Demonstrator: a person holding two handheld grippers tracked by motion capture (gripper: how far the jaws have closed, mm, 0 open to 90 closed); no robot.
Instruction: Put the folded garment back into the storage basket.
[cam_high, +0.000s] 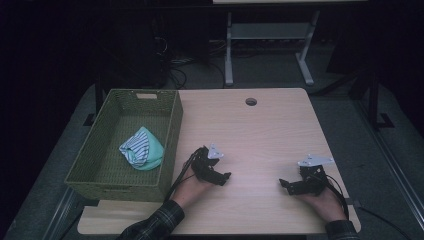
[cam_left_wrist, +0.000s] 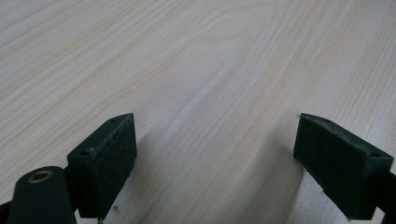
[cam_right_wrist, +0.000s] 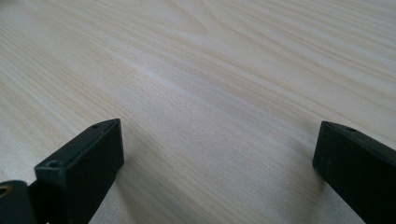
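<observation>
Cloth (cam_high: 142, 148) in the basket (cam_high: 100, 172), left of frame — likely soft, light; pinch a raised fold. Left gripper (cam_high: 223, 176) and right gripper (cam_high: 286, 183) — both wide, empty.

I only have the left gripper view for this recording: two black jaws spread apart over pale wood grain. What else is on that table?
Observer: A green woven basket stands at the table's left edge, to the left of the left gripper.
Operator: Is anything in it?
Observer: Yes, a bundled cloth, mint green with a striped part, lies on the basket's floor near its right wall.
Operator: Where is the other gripper?
Observer: The right gripper rests low over the wood near the table's right front, jaws pointing left toward the left one.
Operator: Is it holding anything?
Observer: No. In the right gripper view its jaws stand wide apart with bare wood between them.
</observation>
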